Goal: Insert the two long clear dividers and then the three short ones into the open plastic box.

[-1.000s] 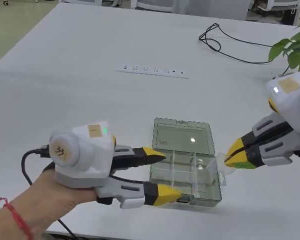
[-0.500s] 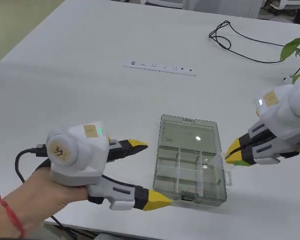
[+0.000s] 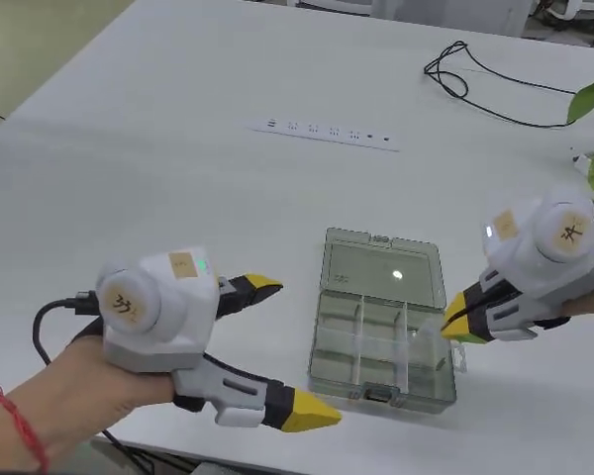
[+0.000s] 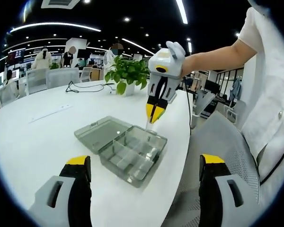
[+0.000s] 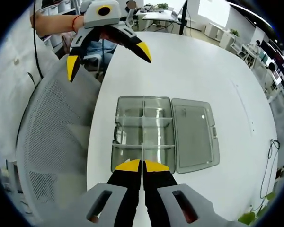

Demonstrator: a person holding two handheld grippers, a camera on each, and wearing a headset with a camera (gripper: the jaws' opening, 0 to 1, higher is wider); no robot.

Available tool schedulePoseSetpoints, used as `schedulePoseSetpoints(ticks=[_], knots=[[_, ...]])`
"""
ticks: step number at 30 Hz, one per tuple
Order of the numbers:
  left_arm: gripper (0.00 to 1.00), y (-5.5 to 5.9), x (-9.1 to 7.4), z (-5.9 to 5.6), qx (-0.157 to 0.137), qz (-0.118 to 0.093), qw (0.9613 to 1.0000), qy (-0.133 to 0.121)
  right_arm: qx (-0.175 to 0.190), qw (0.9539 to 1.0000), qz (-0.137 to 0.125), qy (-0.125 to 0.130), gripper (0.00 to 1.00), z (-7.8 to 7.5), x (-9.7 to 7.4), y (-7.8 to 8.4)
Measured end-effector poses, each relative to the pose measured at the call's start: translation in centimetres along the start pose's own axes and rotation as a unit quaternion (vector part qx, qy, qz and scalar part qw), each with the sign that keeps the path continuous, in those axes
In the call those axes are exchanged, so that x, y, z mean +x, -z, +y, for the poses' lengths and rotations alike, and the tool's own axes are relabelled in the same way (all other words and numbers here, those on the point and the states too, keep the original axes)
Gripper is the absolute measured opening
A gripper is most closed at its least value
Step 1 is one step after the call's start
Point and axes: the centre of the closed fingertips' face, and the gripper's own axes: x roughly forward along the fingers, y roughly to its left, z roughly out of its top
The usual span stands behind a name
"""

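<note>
White tabletop (image 3: 178,148) carries the open box (image 3: 384,265) just below my right gripper (image 3: 457,323), its jaws pinching a clear divider (image 3: 432,331); my left gripper (image 3: 295,352) jaws gape alongside. Next, I'd seat it in a slot.

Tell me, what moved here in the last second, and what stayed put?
The left gripper drew back from the left edge of the box, with its jaws still wide open and holding nothing. The right gripper stayed shut on a clear divider at the box's right side. The box itself did not shift and its lid is still open.
</note>
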Motion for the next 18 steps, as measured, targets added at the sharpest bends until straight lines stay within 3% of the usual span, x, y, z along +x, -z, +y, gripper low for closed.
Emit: schedulePoseSetpoints(ticks=[18], knots=[[0.98, 0.1, 0.0, 0.0, -0.008, -0.009, 0.9999, -0.002, 0.015, 0.9998, 0.005, -0.012, 0.03, -0.5, 1.3, 0.7]])
